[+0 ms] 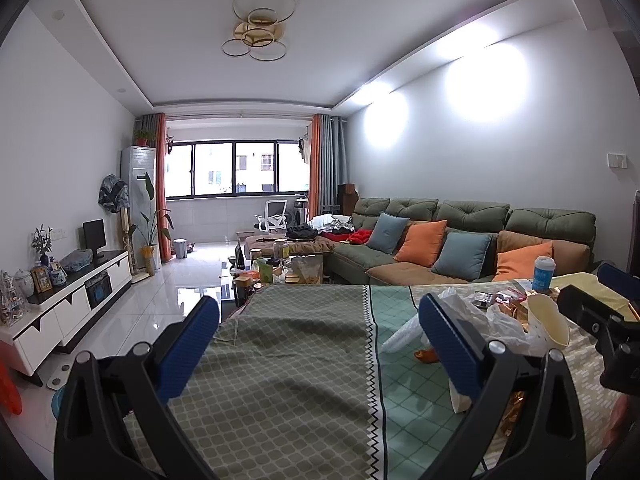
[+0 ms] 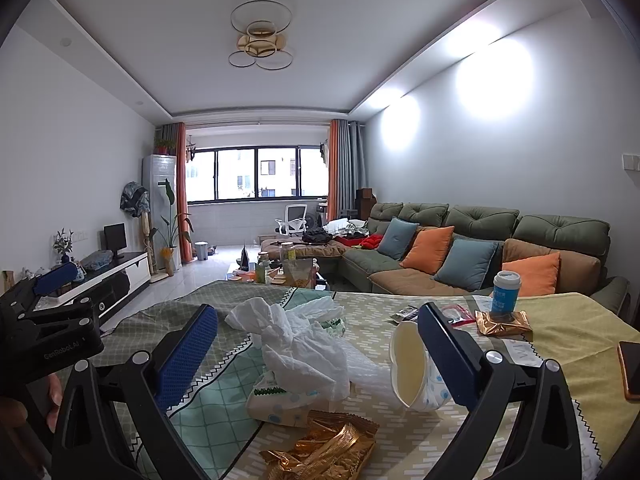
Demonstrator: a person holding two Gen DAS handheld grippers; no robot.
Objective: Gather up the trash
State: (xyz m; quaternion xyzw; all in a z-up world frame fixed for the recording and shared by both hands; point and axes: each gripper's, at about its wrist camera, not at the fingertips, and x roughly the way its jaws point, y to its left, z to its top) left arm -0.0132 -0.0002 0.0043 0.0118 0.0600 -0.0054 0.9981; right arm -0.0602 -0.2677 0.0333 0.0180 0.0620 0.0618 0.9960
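**Two hand-held grippers poised over a littered table, both spread wide and holding nothing**

Left gripper (image 1: 320, 336): seen from its own camera, it points nearly level, tipped slightly downward, across the patterned cloth of the table (image 1: 288, 360). Its blue-padded fingers (image 1: 188, 344) stand fully apart; only bare cloth lies between them. The trash sits beside and behind its right finger, not between the pads.

Right gripper (image 2: 318, 344): held at a similar shallow downward tilt, jaws likewise at their widest and gripping nothing. Crumpled white tissue (image 2: 296, 340) lies on the table between its fingers without touching the pads. A paper cup (image 2: 412, 368) lies on its side, mouth toward the camera, just against the inner face of the right finger; whether they touch cannot be told.

Differences between views: the right wrist view alone shows the gold foil wrapper (image 2: 324, 444) at the near table edge, a second gold wrapper (image 2: 504, 322) under an upright blue-and-white cup (image 2: 505, 292), a small red-edged bag (image 2: 458, 314), a printed tissue packet (image 2: 280, 400) beneath the tissue, and a phone (image 2: 630, 368) at the far right. It also catches the left gripper at its left edge, with part of a hand (image 2: 24, 404) below it. The left wrist view shows the right gripper's black body (image 1: 600, 320) at its right edge, and more of the white TV cabinet (image 1: 68, 304). Both views show the green sofa (image 1: 472, 236) beyond the table.
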